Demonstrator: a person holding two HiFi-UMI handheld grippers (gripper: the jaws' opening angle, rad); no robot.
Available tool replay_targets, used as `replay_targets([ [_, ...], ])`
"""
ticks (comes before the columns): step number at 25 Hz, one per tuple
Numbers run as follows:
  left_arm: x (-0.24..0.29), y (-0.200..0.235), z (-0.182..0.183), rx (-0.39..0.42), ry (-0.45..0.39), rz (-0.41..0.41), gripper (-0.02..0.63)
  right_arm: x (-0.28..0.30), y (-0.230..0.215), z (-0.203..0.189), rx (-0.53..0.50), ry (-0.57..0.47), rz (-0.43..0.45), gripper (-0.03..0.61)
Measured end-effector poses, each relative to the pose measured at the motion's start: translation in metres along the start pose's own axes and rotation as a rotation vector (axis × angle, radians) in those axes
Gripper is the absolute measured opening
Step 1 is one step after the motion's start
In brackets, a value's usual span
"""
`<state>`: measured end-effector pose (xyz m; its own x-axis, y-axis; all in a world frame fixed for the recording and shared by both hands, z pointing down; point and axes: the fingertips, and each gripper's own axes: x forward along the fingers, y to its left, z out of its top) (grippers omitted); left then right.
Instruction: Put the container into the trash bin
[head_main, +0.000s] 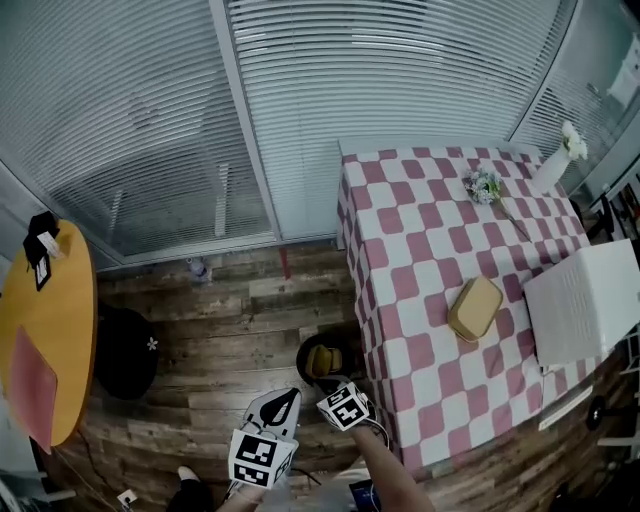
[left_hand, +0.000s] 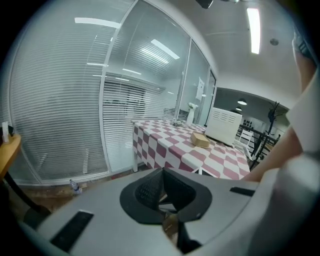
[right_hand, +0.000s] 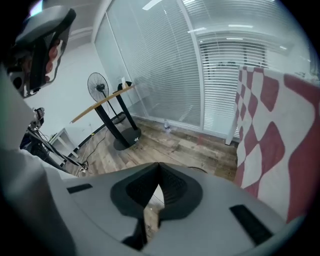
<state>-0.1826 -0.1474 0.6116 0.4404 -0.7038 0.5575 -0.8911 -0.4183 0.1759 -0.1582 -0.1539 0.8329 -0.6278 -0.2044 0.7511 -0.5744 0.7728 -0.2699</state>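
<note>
**Head view with the two gripper views.** The left gripper (left_hand: 162, 173) is shown with its jaws brought fully together: the dark ribbed pads meet at the tips and nothing is caught between them. The right gripper (right_hand: 159, 166) is likewise seen closed tight and empty, pad against pad.

In the head view both are held low in the frame over the plank floor (head_main: 230, 310), side by side but not touching. The right one is the nearer to the trash bin (head_main: 303, 352) (a dark round bin set on the floor just beside the hanging edge of the cloth). A yellow-tan item (head_main: 322, 360) is seen lying inside the bin. Its colour is matched by that of the container, but its kind cannot be settled.

A tan lidded container (head_main: 475, 308) is laid flat on the red-and-white checked tablecloth (head_main: 420, 250), well apart from both grippers and near a white vented appliance (head_main: 585, 300) at the table's right edge. A sprig of flowers (head_main: 485, 185) and a white vase (head_main: 553, 168) are placed at the far end.

At left, a round yellow table (head_main: 50, 330) is carried on a black disc base (head_main: 125, 352). A small plastic bottle (head_main: 198, 268) is left on the floor by the glass wall with blinds (head_main: 400, 70)
</note>
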Motion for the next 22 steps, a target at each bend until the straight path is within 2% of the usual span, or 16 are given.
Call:
replay_targets([
  [5,-0.012,-0.009,0.005,0.026,-0.007,0.045,0.005,-0.036,0.018,0.035,-0.045,-0.118,0.021,-0.008],
  [15,-0.031,-0.021,0.022,-0.019,-0.082,0.101,0.005,-0.116,0.057,0.096,-0.196,-0.295,0.041,-0.008],
  [18,-0.037,-0.023,0.032,-0.027,-0.115,0.109,0.006,-0.14,0.068,0.112,-0.248,-0.331,0.025,-0.008],
  [22,-0.046,-0.025,0.043,-0.023,-0.142,0.106,0.006,-0.166,0.076,0.128,-0.25,-0.395,-0.017,-0.008],
])
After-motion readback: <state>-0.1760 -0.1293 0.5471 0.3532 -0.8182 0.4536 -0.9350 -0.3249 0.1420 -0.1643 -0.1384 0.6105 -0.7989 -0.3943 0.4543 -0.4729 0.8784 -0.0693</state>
